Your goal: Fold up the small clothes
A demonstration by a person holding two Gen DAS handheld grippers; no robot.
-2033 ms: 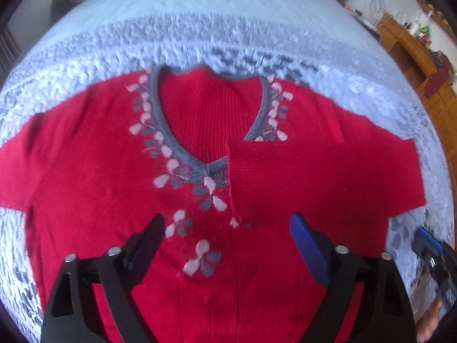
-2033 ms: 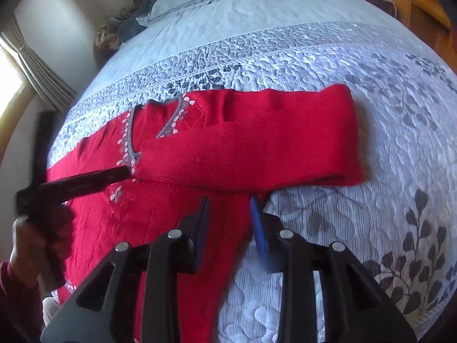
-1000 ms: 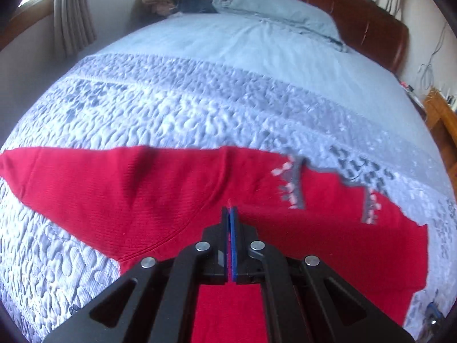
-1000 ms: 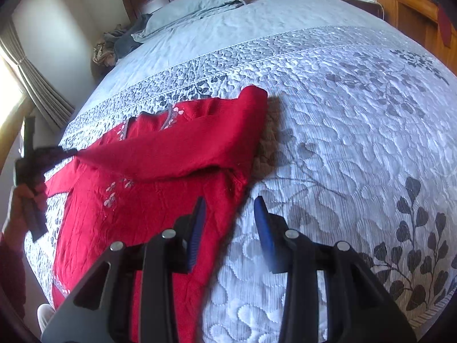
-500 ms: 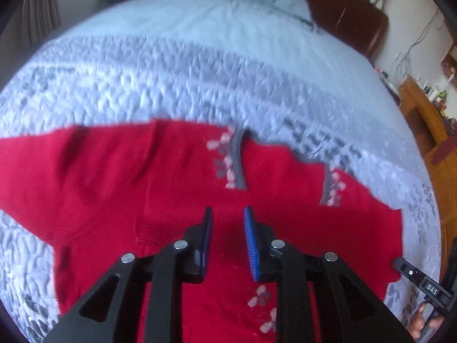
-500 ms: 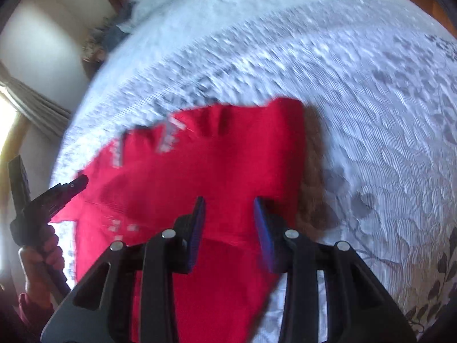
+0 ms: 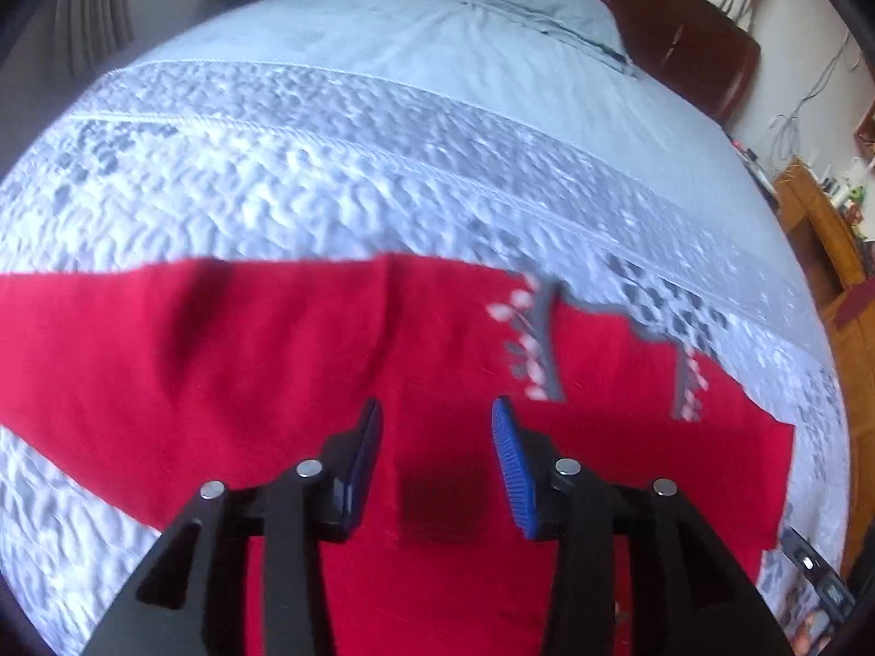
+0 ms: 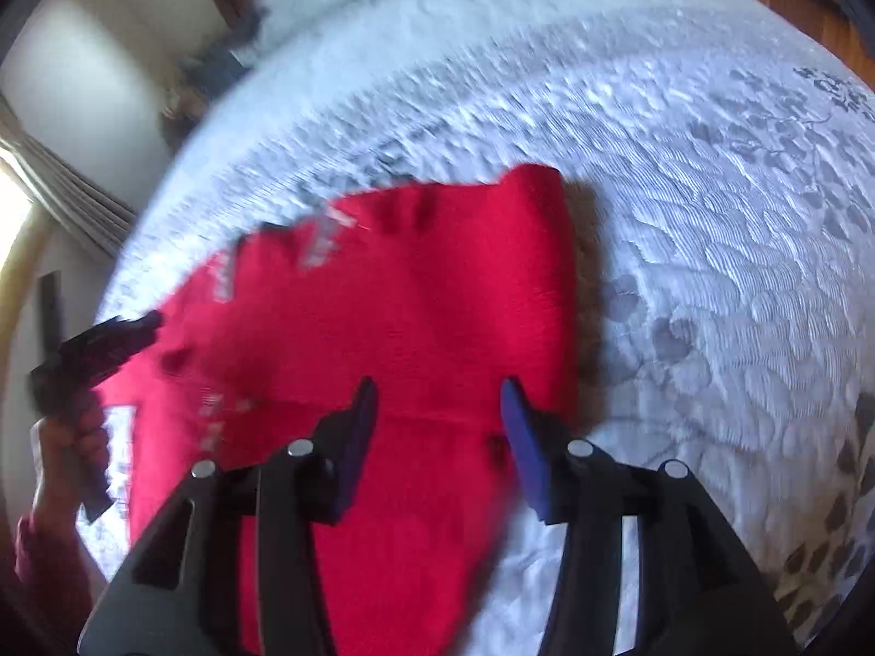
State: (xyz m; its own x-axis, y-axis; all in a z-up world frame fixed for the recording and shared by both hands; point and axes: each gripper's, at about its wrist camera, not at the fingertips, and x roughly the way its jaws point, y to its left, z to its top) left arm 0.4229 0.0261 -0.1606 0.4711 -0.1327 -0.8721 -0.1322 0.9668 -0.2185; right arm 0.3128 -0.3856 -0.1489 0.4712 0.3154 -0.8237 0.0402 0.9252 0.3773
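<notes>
Lying flat across the bed (image 7: 383,126), the red sweater (image 7: 219,361) runs its long axis from side to side ahead of both grippers, neckline away from them. One sleeve still stretches out sideways on the left gripper's side, so that gripper is nearer to it. The left gripper (image 7: 435,440) and right gripper (image 8: 437,421) hover above the knit, jaws opening, nothing between them. Nothing obstructs the fold.

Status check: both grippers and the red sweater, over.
Left gripper and right gripper opening, nothing pinched. Red sweater flat on quilted bedspread, sleeves folded in. Nothing in the way.
</notes>
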